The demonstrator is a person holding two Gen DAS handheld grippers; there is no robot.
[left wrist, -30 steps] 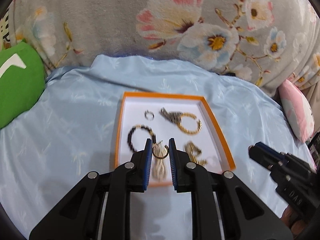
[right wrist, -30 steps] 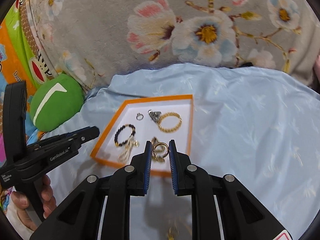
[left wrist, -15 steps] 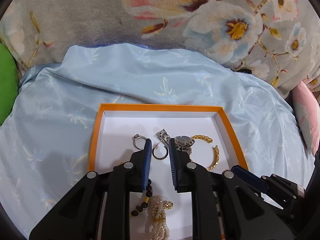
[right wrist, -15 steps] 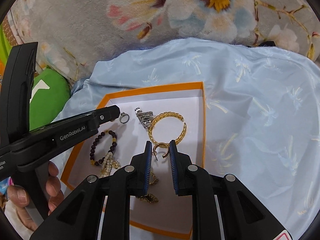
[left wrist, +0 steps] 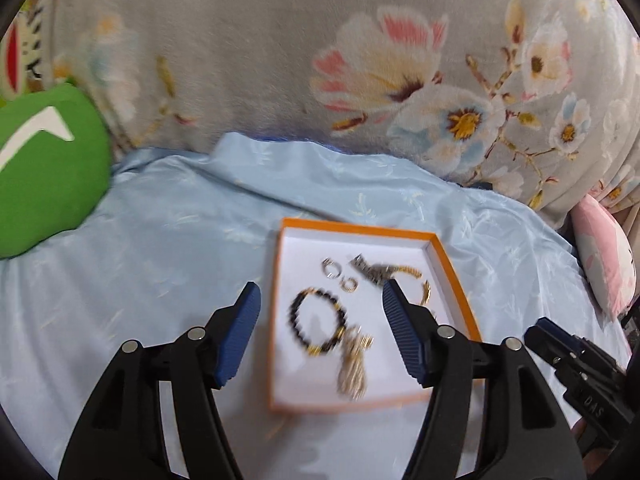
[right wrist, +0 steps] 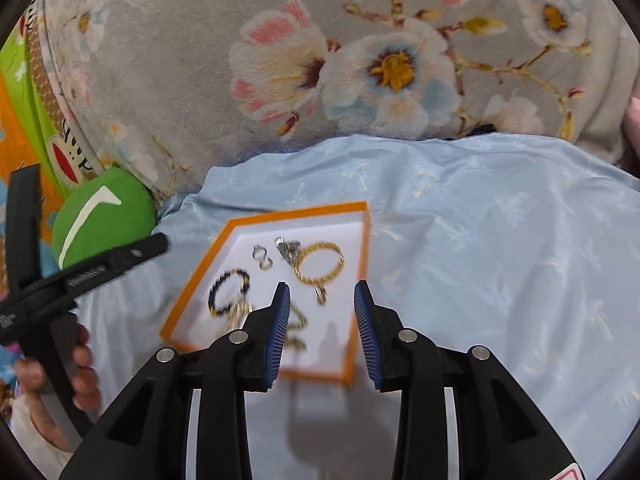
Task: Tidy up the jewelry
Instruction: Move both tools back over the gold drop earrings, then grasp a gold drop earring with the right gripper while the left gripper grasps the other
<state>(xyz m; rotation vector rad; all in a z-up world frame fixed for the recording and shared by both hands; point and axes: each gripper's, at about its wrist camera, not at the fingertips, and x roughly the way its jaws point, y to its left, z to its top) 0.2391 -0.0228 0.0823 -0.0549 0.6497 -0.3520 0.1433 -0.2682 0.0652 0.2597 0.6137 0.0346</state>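
Note:
An orange-rimmed white tray (left wrist: 452, 268) (right wrist: 362, 248) lies on light blue cloth. In it lie a black bead bracelet (left wrist: 316, 320) (right wrist: 228, 290), a silver ring (left wrist: 331, 269) (right wrist: 259, 254), a small gold hoop earring (left wrist: 350, 283) (right wrist: 265, 265), a gold chain bracelet (right wrist: 320, 266) with a silver clasp (left wrist: 370, 270), a pearl piece (left wrist: 352, 364) and a second gold hoop (right wrist: 321, 295). My left gripper (left wrist: 320, 316) is open and empty above the tray's near left. My right gripper (right wrist: 322, 316) is open and empty above the tray's near right.
A green cushion (left wrist: 44, 168) (right wrist: 100, 216) lies at the left. A grey floral blanket (left wrist: 360, 60) rises behind the cloth. A pink pillow (left wrist: 604, 256) is at the right. The other gripper shows in each view (left wrist: 576, 368) (right wrist: 80, 276).
Both grippers have opened and pulled back up from the tray. Each let go of a gold hoop earring, which now lies in the tray.

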